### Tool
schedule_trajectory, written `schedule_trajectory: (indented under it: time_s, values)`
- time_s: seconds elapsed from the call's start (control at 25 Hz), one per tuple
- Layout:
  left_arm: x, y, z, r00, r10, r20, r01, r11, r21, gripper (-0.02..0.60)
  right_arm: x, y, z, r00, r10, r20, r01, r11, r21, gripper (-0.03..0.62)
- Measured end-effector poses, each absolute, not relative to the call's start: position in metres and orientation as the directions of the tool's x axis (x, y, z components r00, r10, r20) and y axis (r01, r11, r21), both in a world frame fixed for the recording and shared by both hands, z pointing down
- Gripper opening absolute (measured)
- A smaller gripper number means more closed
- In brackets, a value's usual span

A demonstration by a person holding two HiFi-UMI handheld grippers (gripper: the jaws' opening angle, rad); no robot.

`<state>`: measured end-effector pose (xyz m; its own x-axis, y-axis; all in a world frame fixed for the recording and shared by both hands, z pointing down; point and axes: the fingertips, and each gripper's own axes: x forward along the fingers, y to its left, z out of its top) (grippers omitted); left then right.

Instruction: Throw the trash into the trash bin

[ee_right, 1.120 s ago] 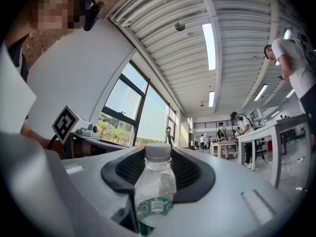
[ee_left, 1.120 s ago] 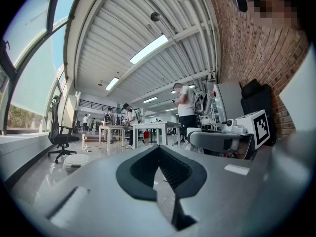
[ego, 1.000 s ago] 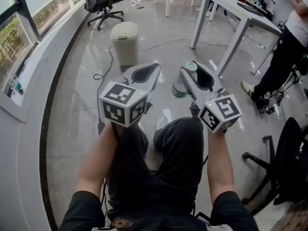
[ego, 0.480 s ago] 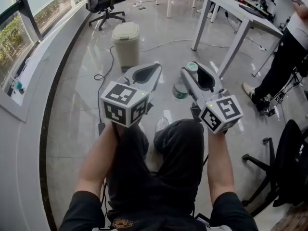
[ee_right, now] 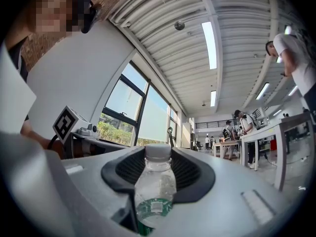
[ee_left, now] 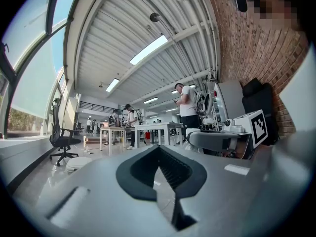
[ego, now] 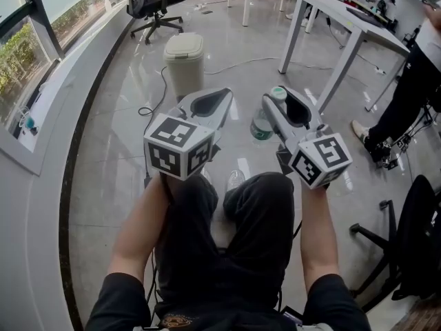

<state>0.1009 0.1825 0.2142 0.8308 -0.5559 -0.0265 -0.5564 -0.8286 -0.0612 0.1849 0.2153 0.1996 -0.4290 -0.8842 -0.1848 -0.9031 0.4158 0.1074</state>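
Note:
A clear plastic bottle (ego: 261, 127) with a white cap and a green label hangs between the jaws of my right gripper (ego: 284, 96), which is shut on it. In the right gripper view the bottle (ee_right: 155, 186) stands upright between the dark pads (ee_right: 190, 174) of the right gripper (ee_right: 158, 151). My left gripper (ego: 222, 95) is beside it, shut and empty, and its pads meet at the tip (ee_left: 159, 148). The beige trash bin (ego: 185, 59), lid closed, stands on the floor ahead of the left gripper. The bin's lid (ee_left: 77, 164) shows low in the left gripper view.
I sit with my knees (ego: 258, 192) below the grippers. A white table (ego: 344, 29) stands ahead right, a person (ego: 413, 81) beside it, an office chair (ego: 153, 2) far left, a black chair (ego: 413, 240) at right. A cable (ego: 153, 102) runs across the floor by the bin.
Both grippers and the bottle keep their places. The head view has drifted a little, so the bin sits slightly further right in it.

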Motion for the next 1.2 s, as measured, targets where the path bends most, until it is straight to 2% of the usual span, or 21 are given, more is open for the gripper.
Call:
schedule_trajectory:
  time_s: [0.68, 1.2]
  values:
    - [0.083, 0.123, 0.218, 0.819, -0.573, -0.022, -0.573, -0.818, -0.052, 0.008, 0.169, 0.157, 0.200, -0.451, -0.875, -0.174, -0.892, 0.437, 0.114, 0.163]
    - [0.066, 0.037, 0.219, 0.803, -0.595, -0.016, -0.595, -0.802, -0.046, 0.008, 0.157, 0.071, 0.200, -0.477, -0.866, -0.153, -0.878, 0.462, 0.122, 0.164]
